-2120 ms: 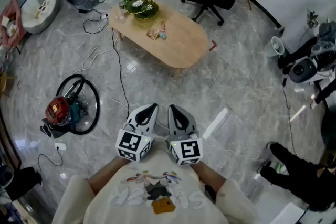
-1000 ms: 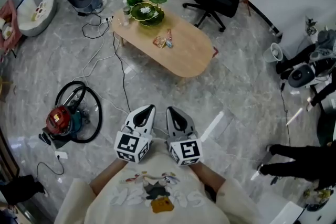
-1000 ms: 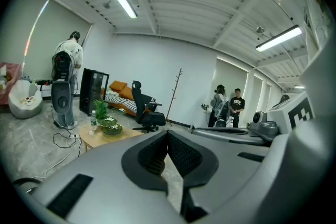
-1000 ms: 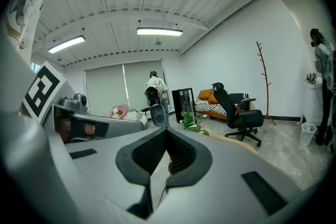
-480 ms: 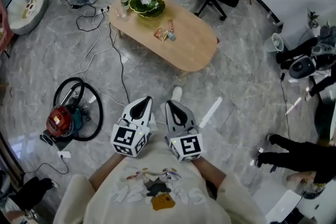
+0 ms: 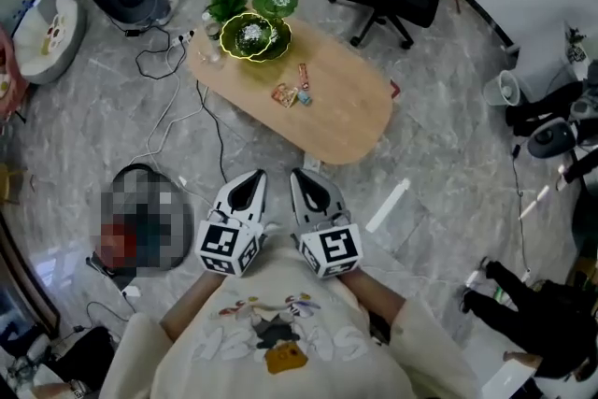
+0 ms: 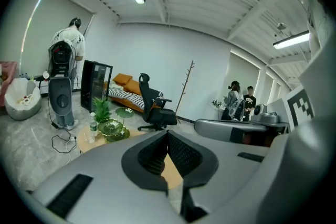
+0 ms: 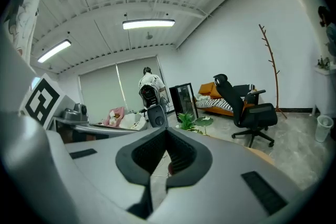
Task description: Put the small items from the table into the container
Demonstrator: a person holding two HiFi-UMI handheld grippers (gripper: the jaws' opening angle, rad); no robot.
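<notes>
We hold the left gripper (image 6: 247, 183) and right gripper (image 6: 303, 181) side by side at our chest, aimed at the table (image 6: 351, 113). Both sets of jaws are pressed together, empty.

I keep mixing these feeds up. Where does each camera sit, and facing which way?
Head view: on the person's head, steeply down at the table; shows left tongs, right tongs, sleeves.
Left gripper view: on the left tongs, along its shut jaws toward the table.
Right gripper view: on the right tongs, along shut jaws, office chair rightward.
Shared: all show that chair.
</notes>
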